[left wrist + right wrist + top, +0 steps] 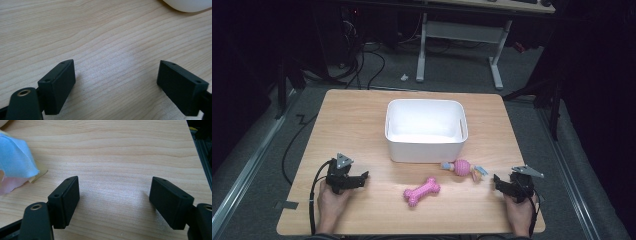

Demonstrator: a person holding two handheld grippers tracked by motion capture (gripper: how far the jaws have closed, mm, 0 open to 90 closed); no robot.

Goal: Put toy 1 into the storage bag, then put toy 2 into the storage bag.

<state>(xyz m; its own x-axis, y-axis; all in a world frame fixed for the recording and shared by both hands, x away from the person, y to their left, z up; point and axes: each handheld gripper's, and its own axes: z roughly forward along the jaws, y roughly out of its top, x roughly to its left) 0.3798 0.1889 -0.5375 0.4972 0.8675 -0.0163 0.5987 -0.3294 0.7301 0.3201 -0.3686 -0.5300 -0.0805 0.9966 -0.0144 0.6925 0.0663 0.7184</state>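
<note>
Fingers: both pairs spread wide, holding nothing | left gripper (362, 177), right gripper (498, 181) low over table (357, 115) | pink bone (422, 191), tasselled toy (462, 167) loose before white bin (425, 131) | I judge step: pre-grasp; next: reach, close on one toy.

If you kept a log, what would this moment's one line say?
left gripper: open, empty | right gripper: open, empty | pink bone toy, ball toy: on table | white tub: empty

Left gripper (117, 80) jaws wide apart over wood table (100, 37); white bin (190, 5) corner beyond.
</note>
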